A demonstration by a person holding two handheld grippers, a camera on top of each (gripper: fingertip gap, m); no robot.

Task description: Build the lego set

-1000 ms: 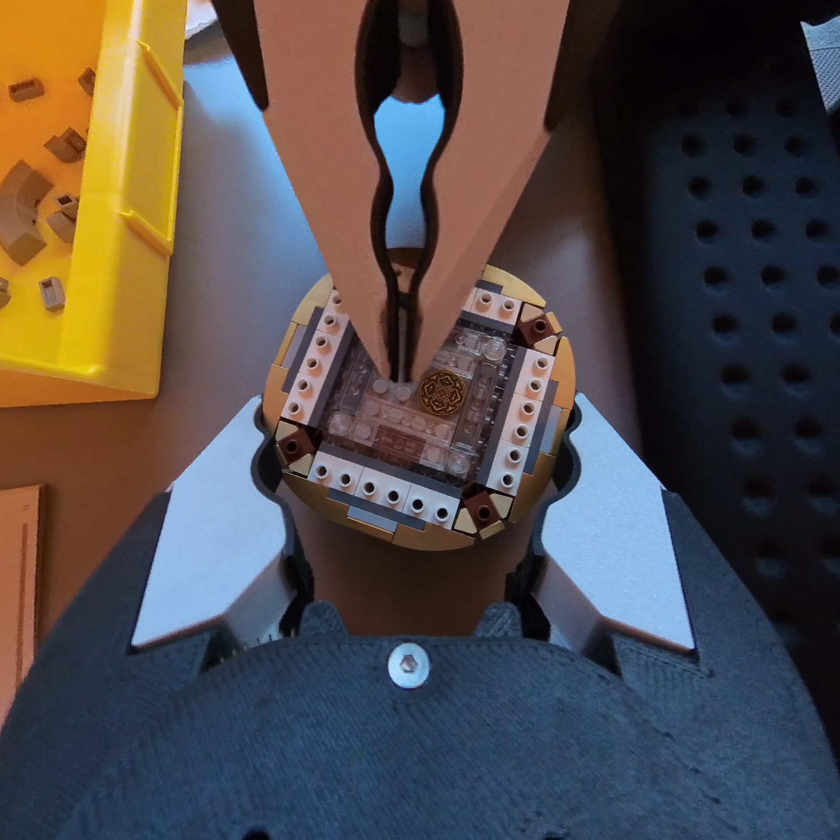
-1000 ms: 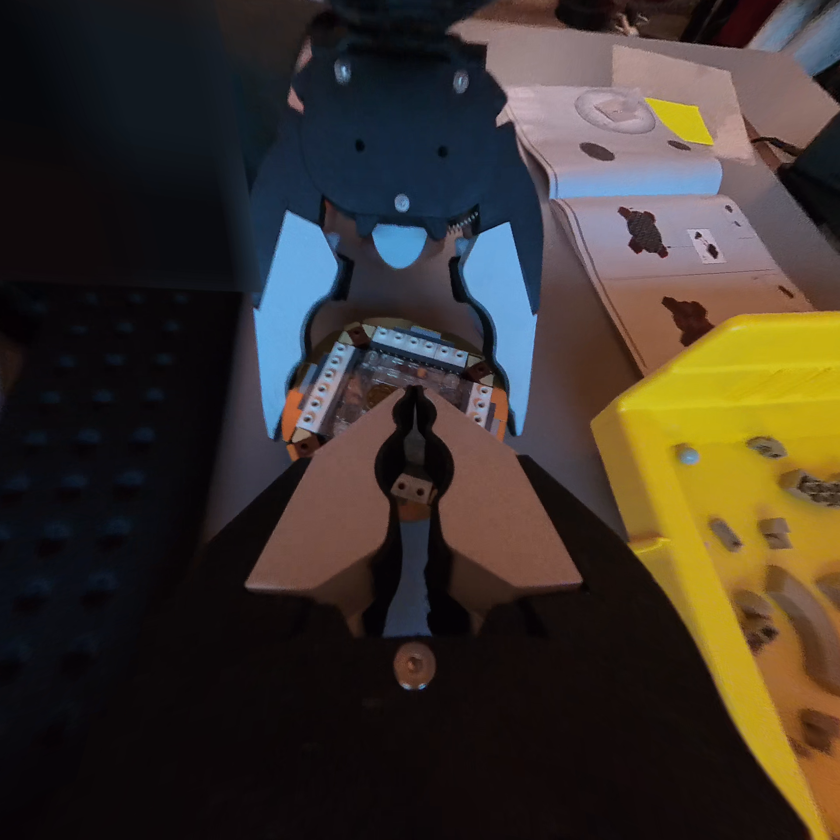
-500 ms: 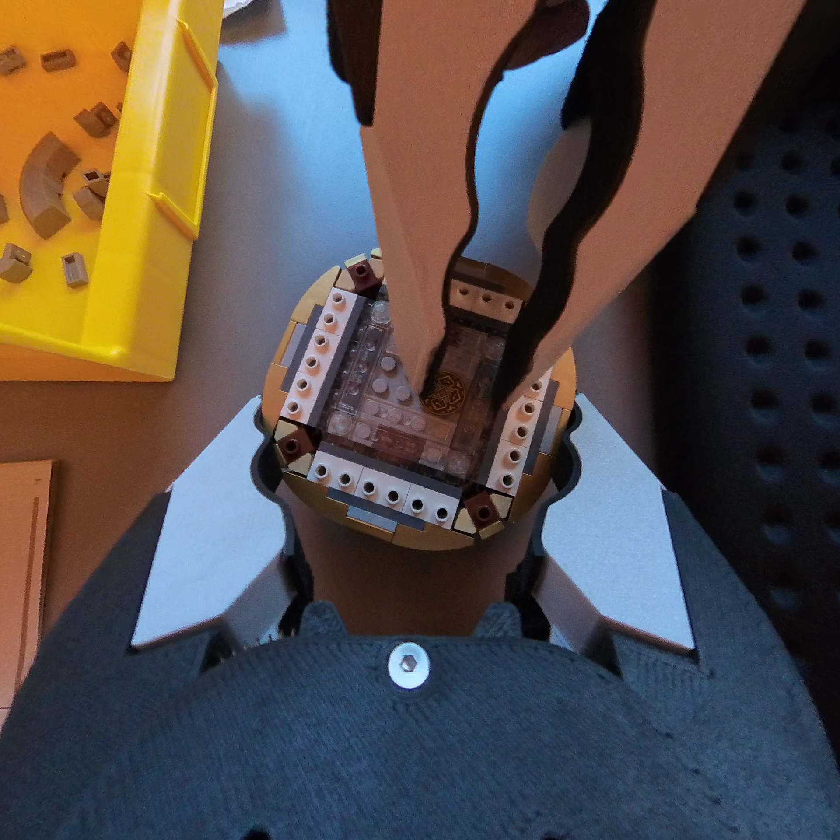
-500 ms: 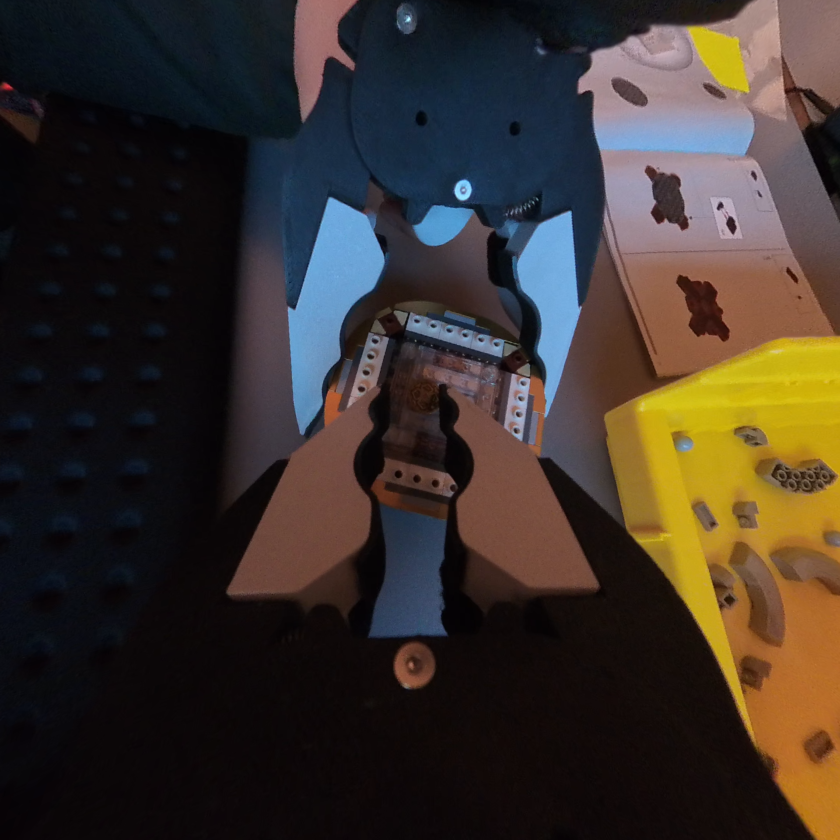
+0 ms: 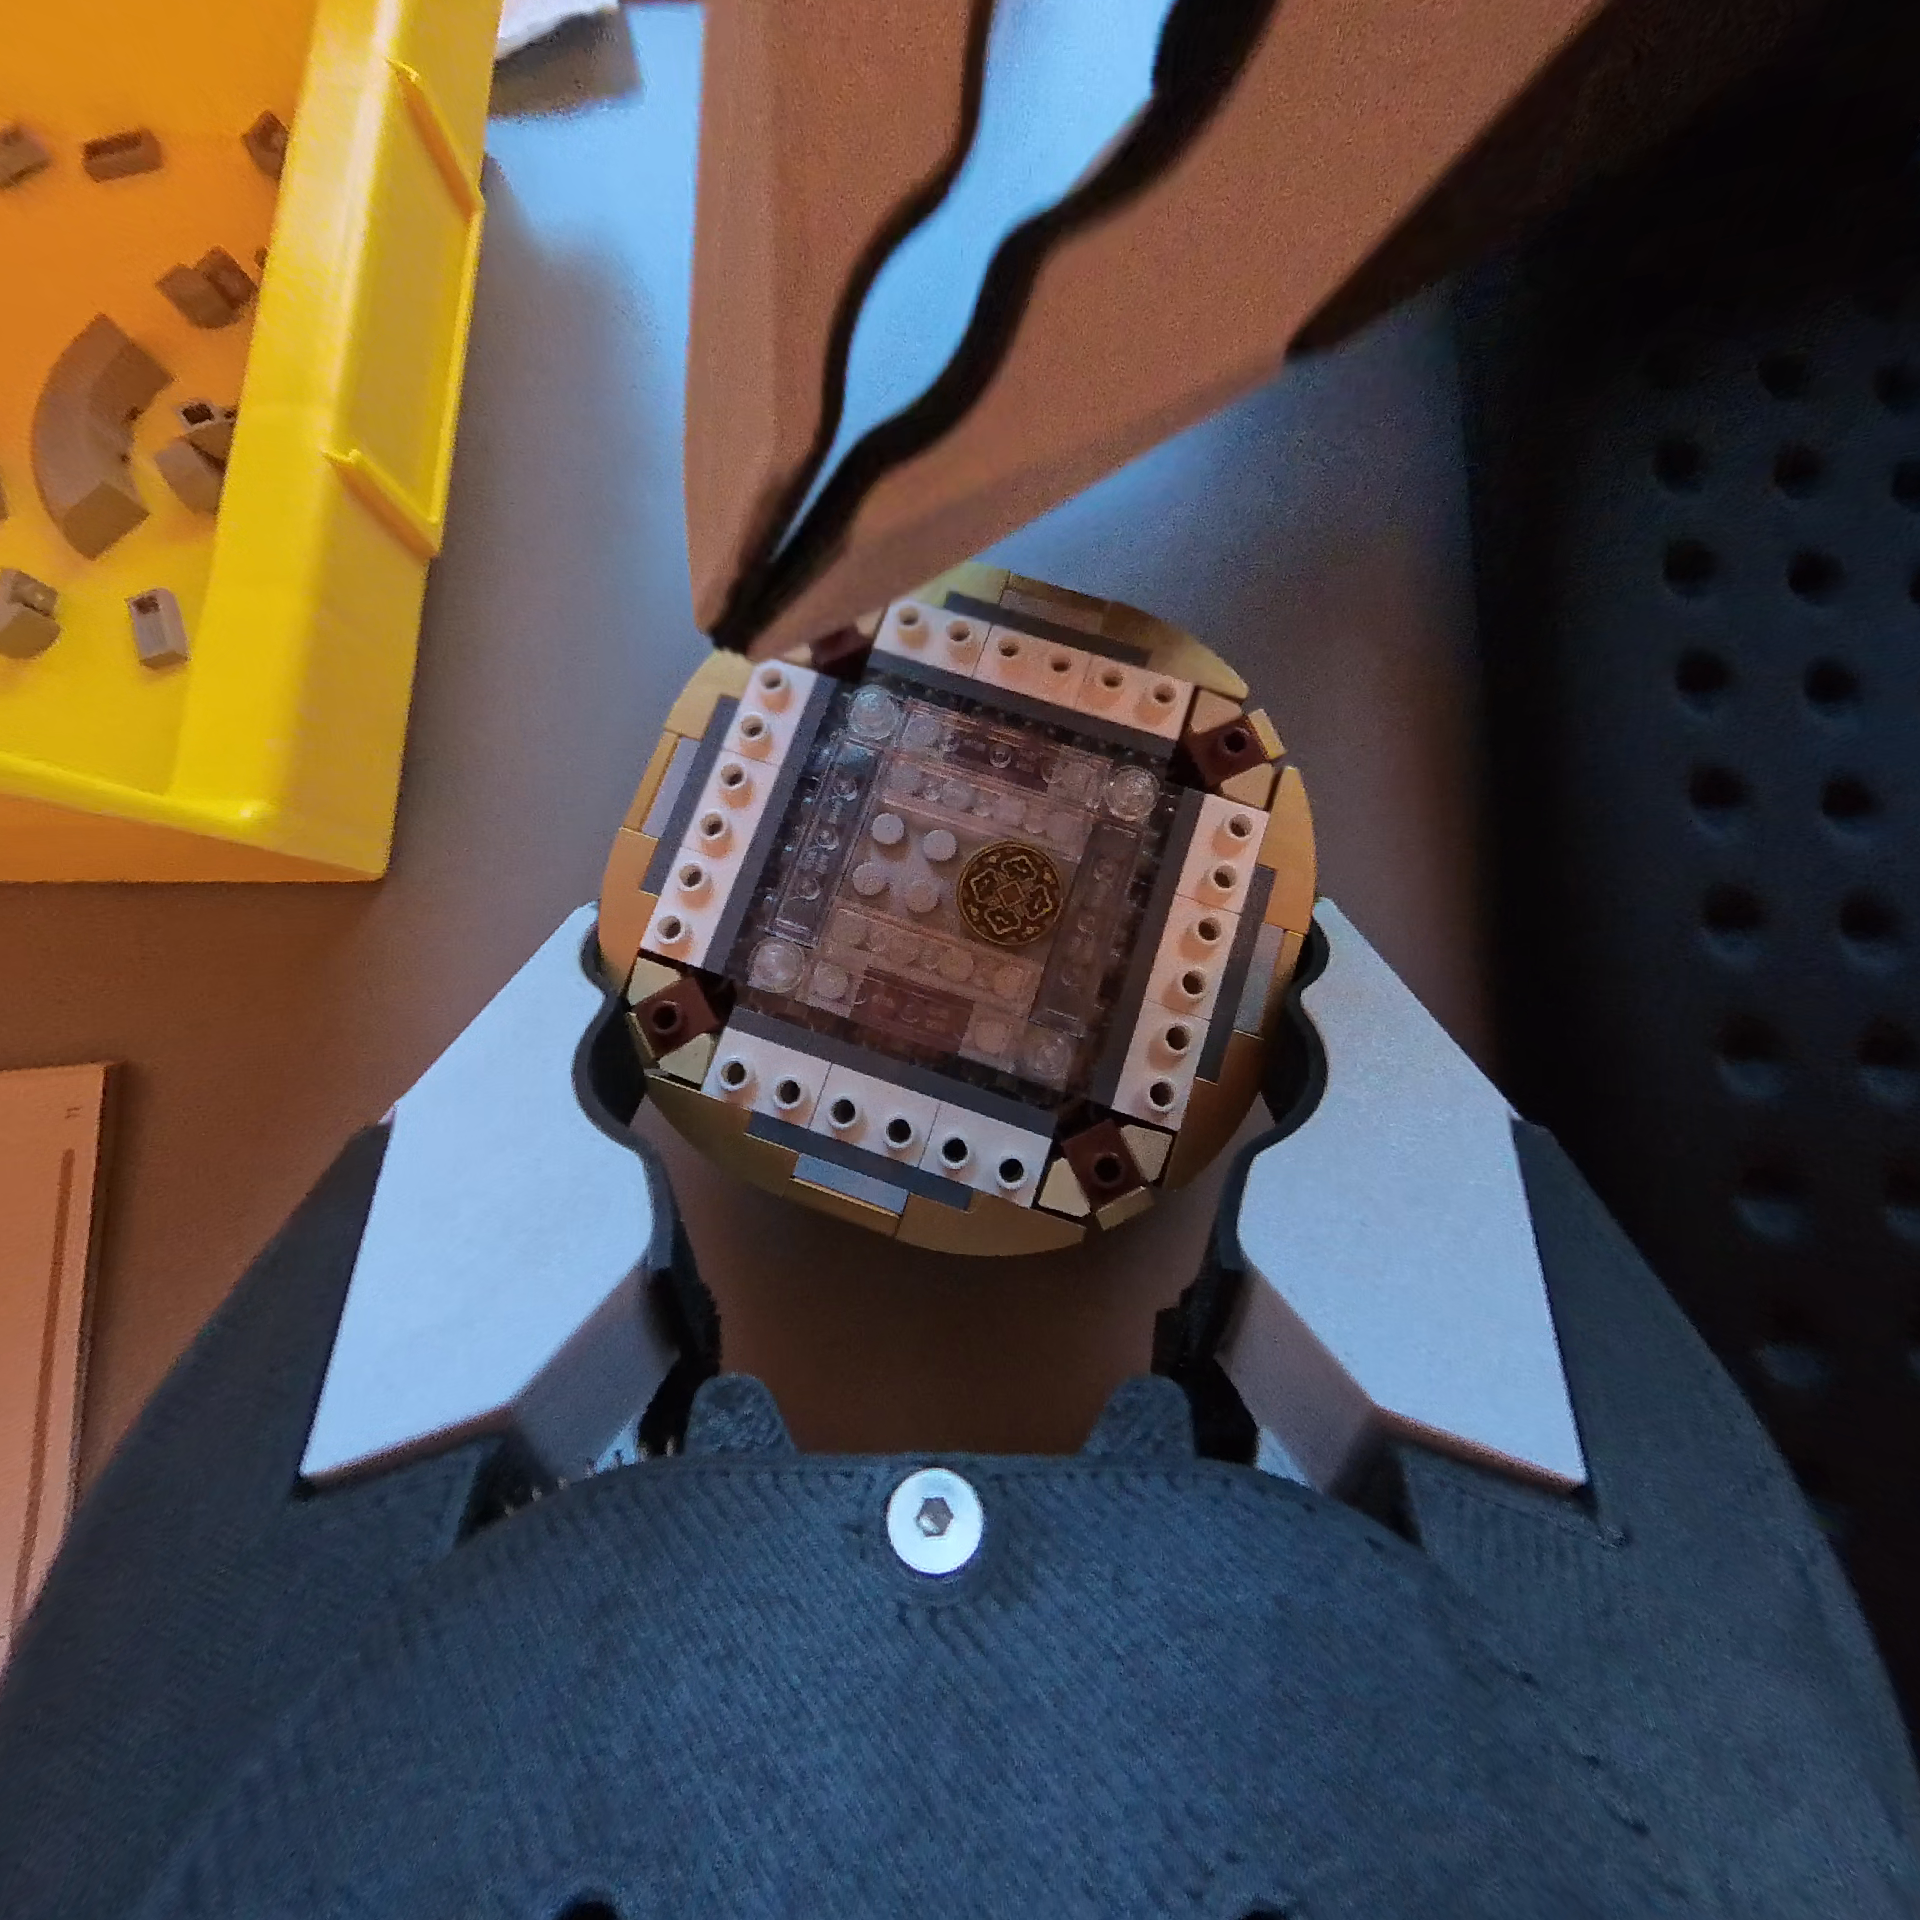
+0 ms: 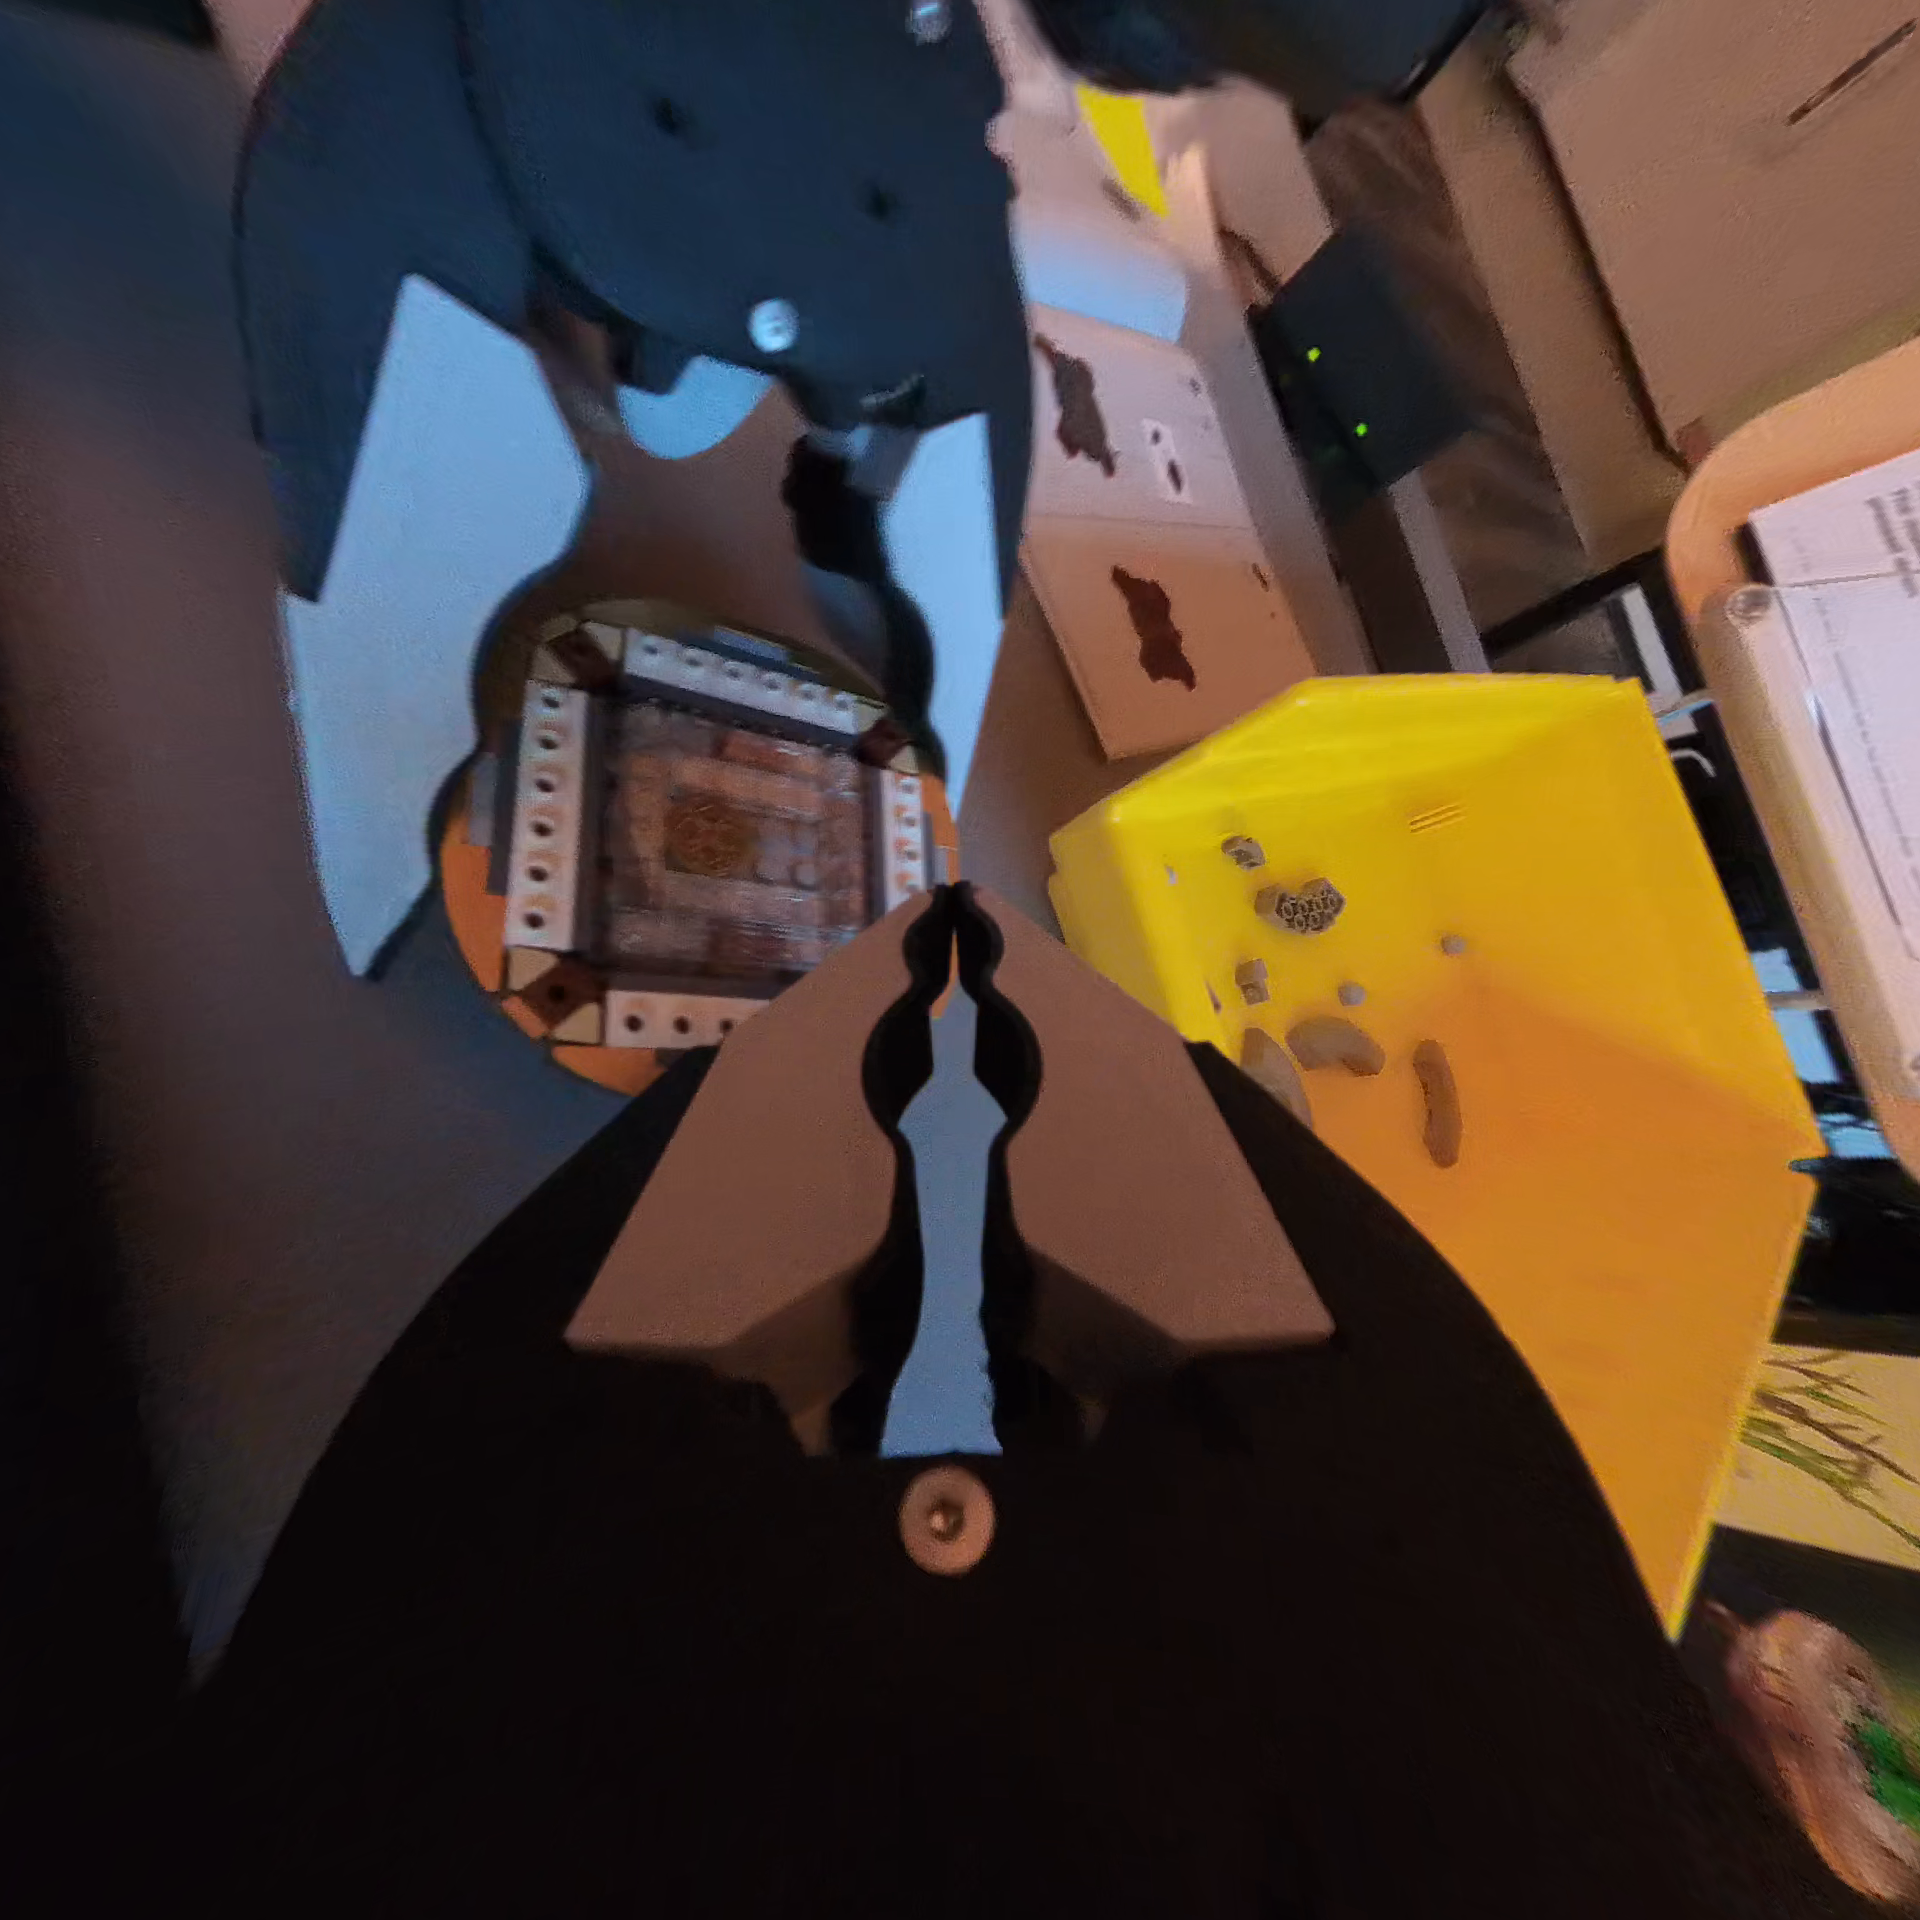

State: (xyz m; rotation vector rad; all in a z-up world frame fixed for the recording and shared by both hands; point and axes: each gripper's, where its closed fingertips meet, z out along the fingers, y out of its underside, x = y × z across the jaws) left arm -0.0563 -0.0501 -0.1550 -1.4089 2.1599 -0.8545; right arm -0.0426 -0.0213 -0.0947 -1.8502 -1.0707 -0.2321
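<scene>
- far left in the left wrist view: yellow bin [image 5: 312, 582] on the counter [image 5: 561, 499], w/ loose grey-tan lego bits inside, incl a curved arch piece [image 5: 88, 436]. Same bin shows on the right side of the right wrist view, bits scattered over its floor.
- below the bin, at the left edge, a pale sheet/booklet edge [image 5: 47, 1299] lying flat on the counter.
- centre: the lego build [image 5: 961, 914], a round gold/tan base sitting on the counter. On top there's a square frame of white studded bricks w/ thin grey strips alongside, a dark brown 1-stud piece at each of the 3 corners that show (4th hidden behind the right tips) w/ small tan wedges next to them. Middle is filled w/ clear plates and round clear studs, plus a dark round tile w/ a gold ornament [image 5: 1006, 896] a bit right of centre.
- left hand-held gripper [image 5: 951, 997]: grey fingers spread wide, one on each side of the round base, pressed against its rim, so it's gripping the build.
- right hand-held gripper [image 6: 952, 899]: tan fingers pinched together at the tips, nothing between them; tips sit over the build's far-left corner as seen from the left wrist cam.
- right: dark perforated mat [image 5: 1745, 727] beside the build.
- right wrist view is blurry; open instruction booklet [image 6: 1153, 582] behind the bin.
</scene>
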